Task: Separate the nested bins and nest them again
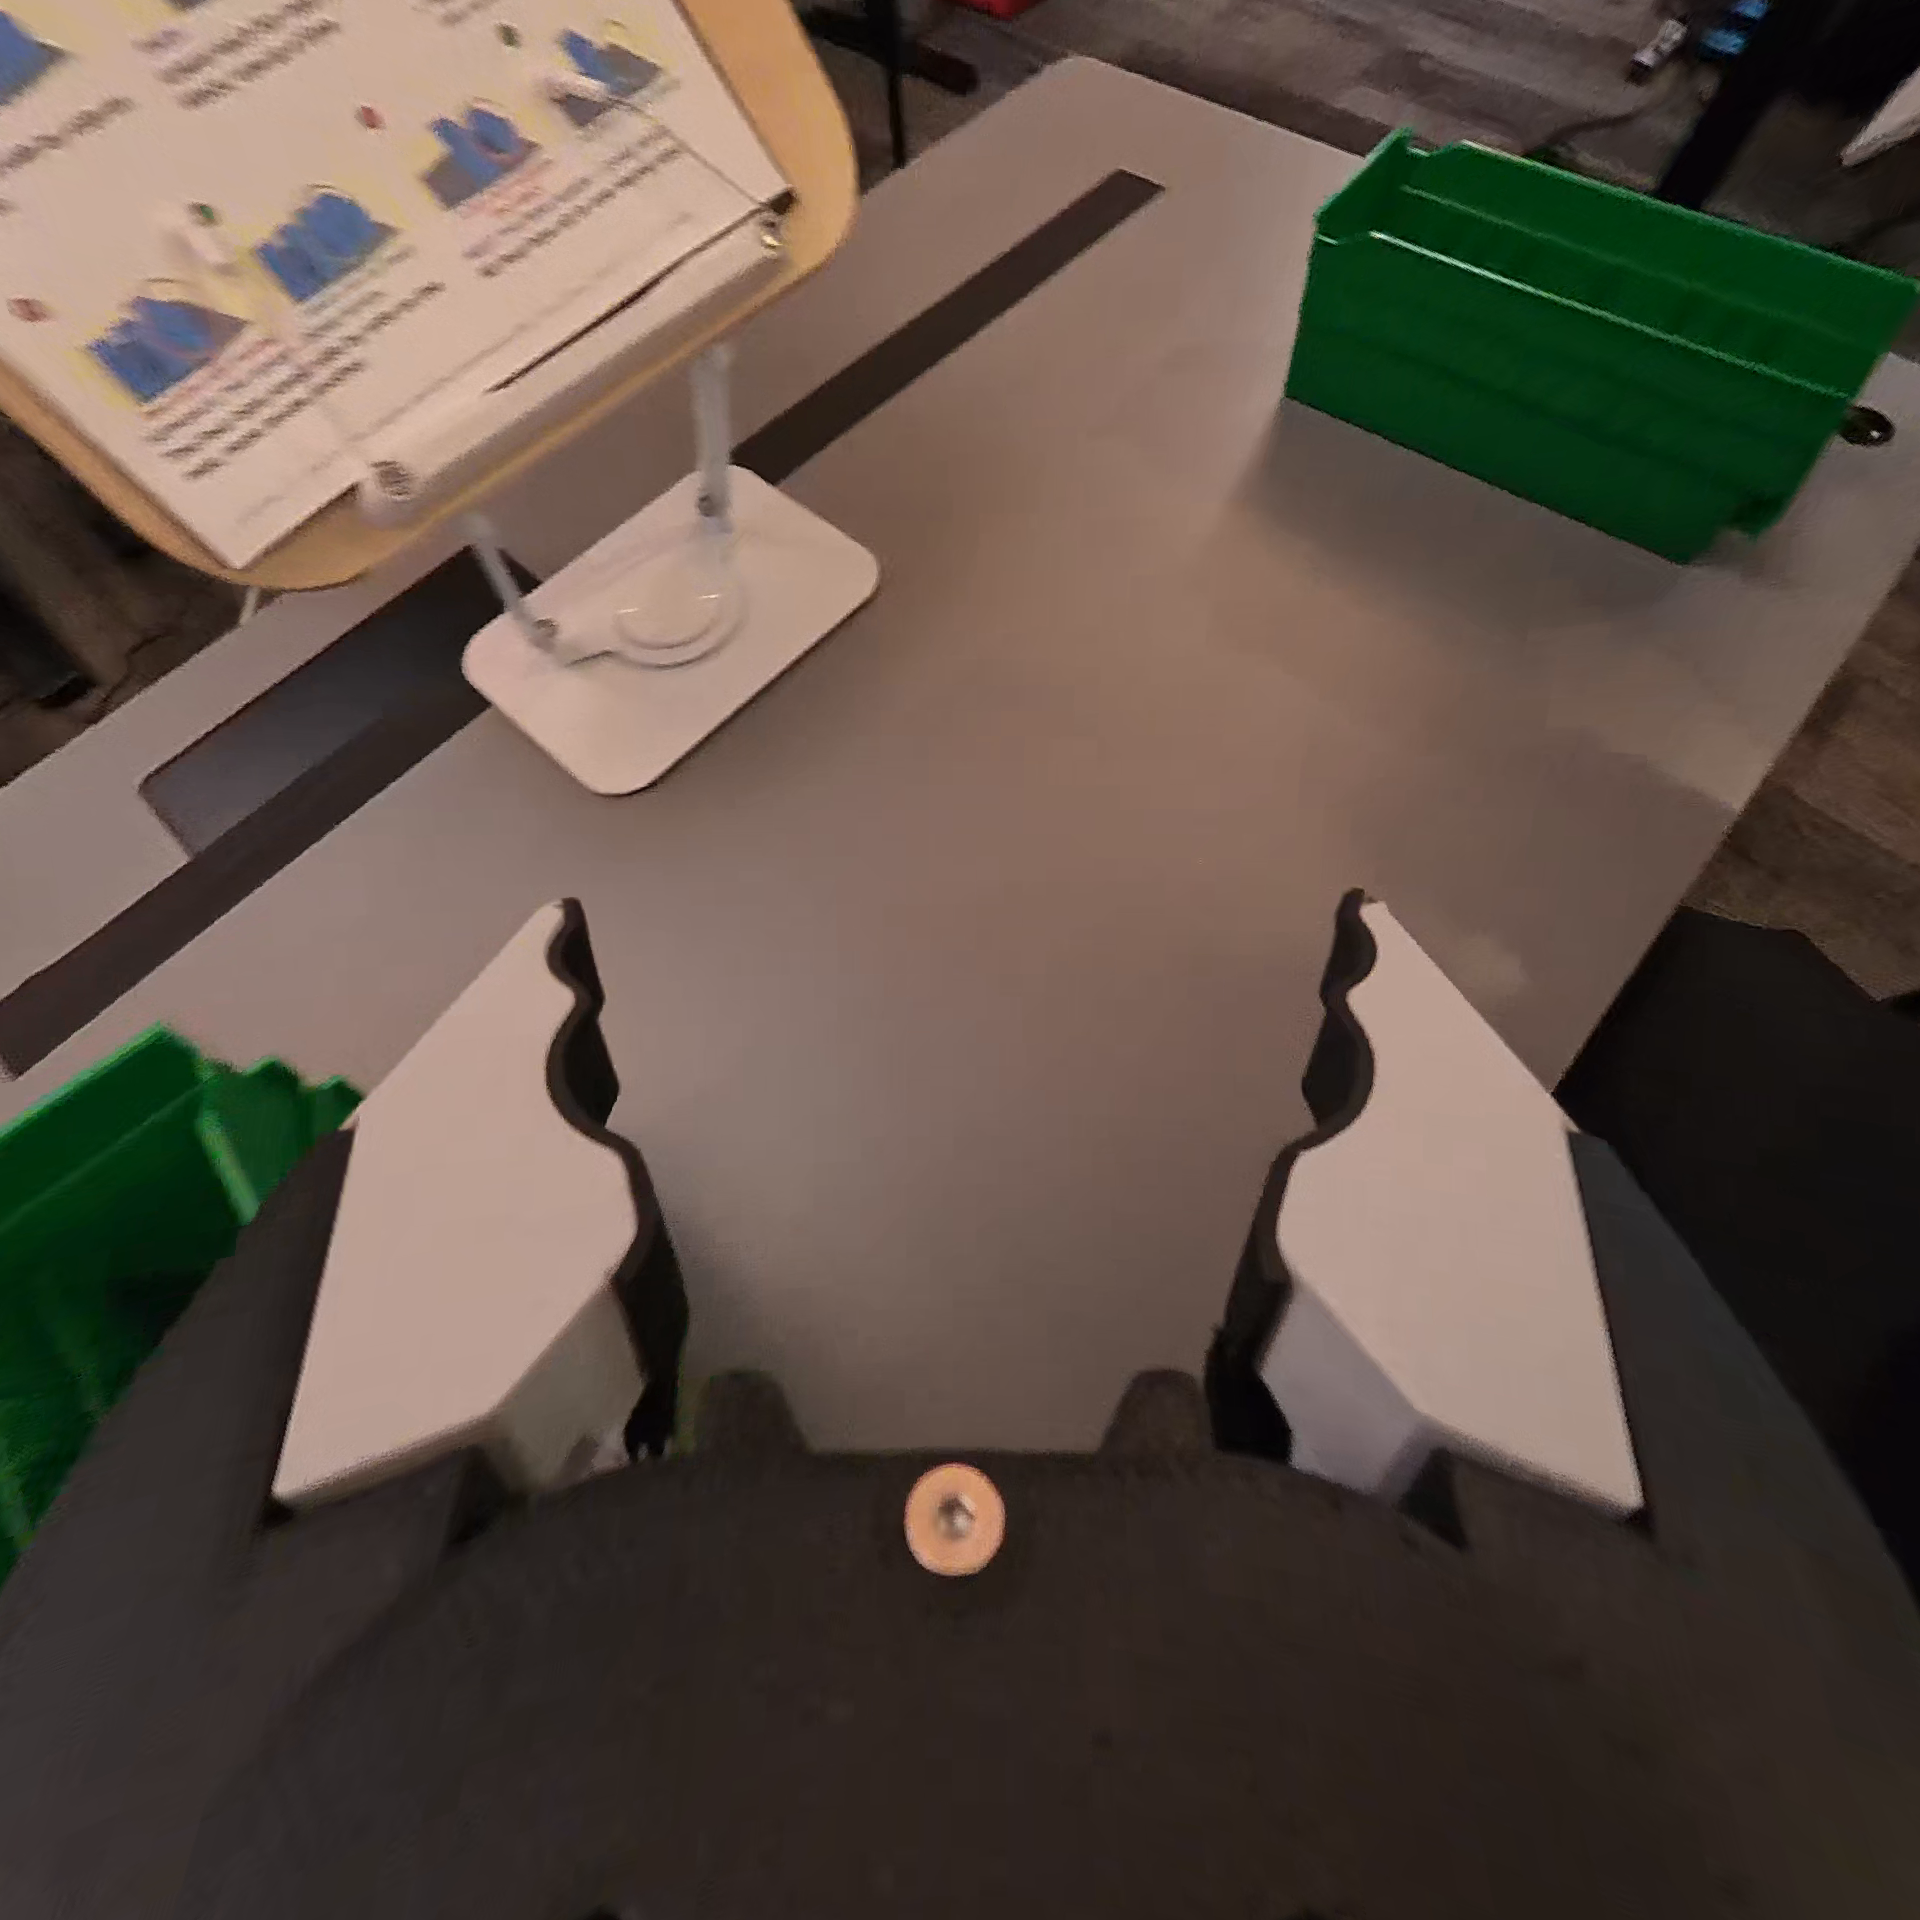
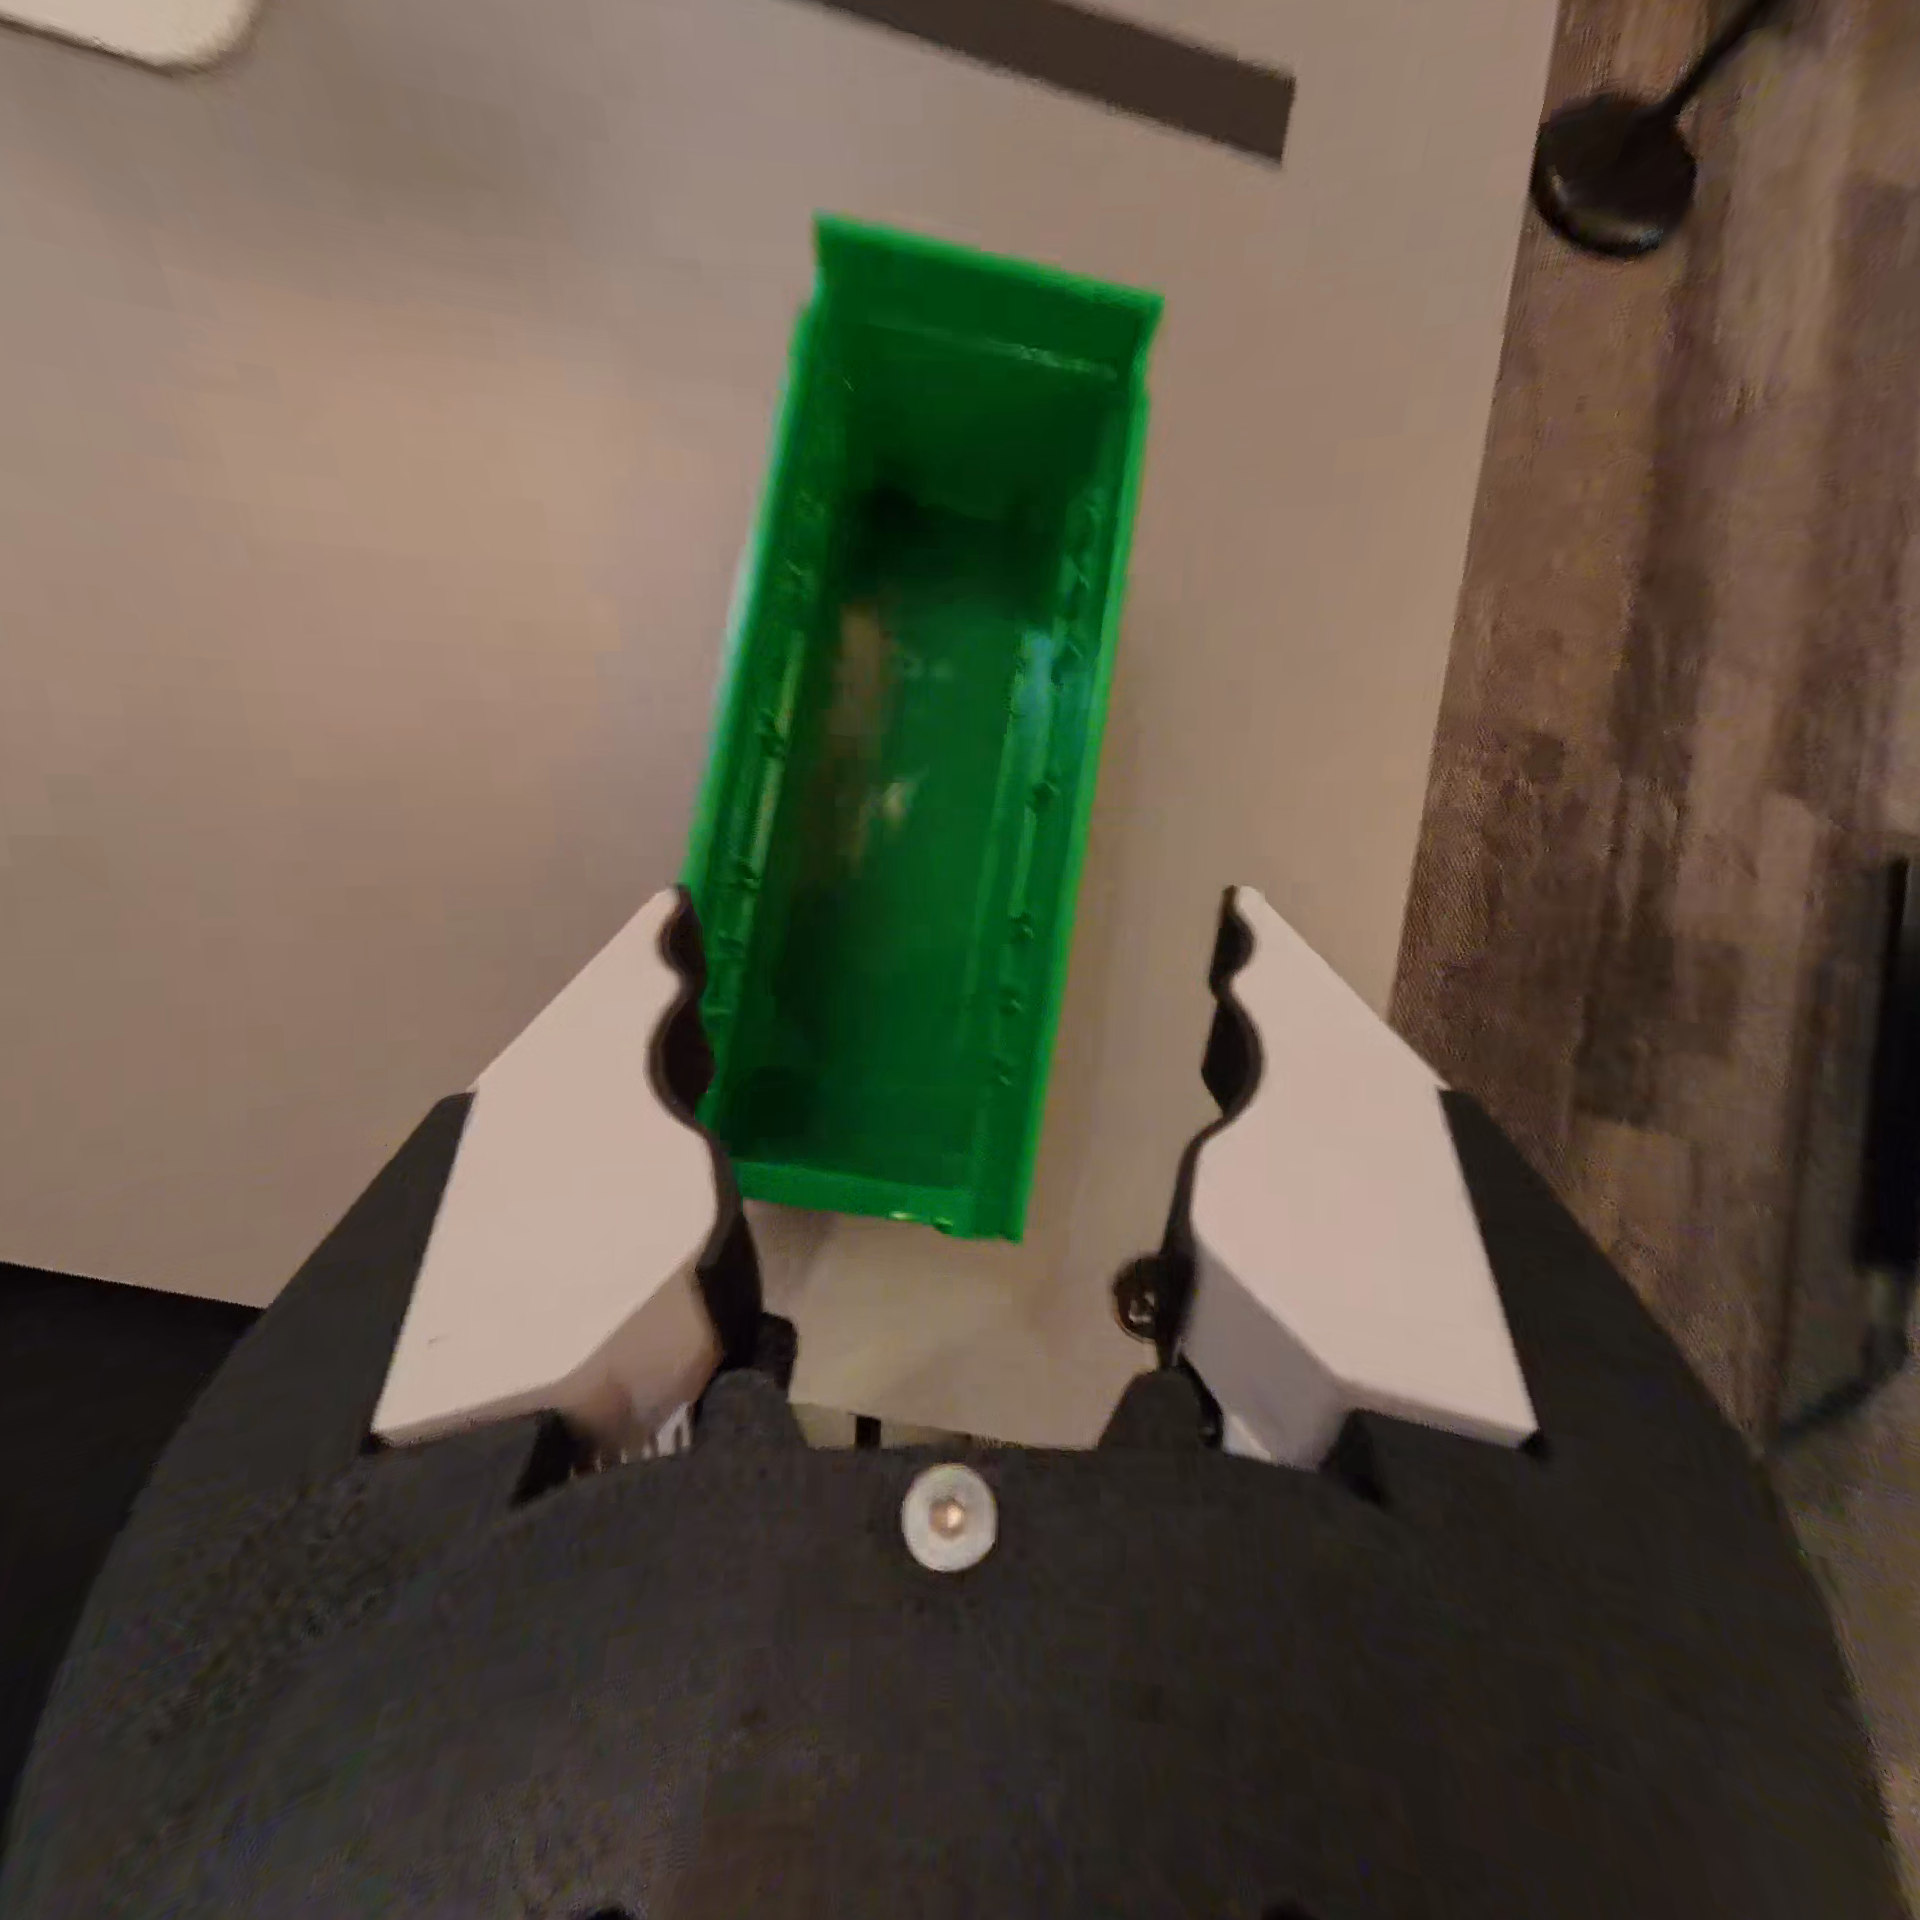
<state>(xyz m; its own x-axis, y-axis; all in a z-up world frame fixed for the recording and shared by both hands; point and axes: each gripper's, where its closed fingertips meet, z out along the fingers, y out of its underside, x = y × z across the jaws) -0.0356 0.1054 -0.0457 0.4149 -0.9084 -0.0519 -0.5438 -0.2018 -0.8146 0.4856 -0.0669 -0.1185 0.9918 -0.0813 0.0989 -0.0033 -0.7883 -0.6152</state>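
Observation:
Two green plastic bins stand apart on a grey table (image 1: 1039,675). One long green bin (image 1: 1579,353) sits at the table's far right edge; the right wrist view looks down into it (image 2: 914,727) and it is empty. My right gripper (image 2: 956,904) is open and hovers above the bin's near end, its left finger beside the bin's left wall. A second green bin (image 1: 114,1174) shows partly at the lower left of the left wrist view, beside my left gripper (image 1: 966,914), which is open and empty over bare table.
A white stand (image 1: 675,644) holds a tilted board with printed sheets (image 1: 364,239) at the table's far left. A dark strip (image 1: 935,322) runs along the table's back. The floor (image 2: 1662,623) lies past the right edge, with a black round base (image 2: 1610,177) on it.

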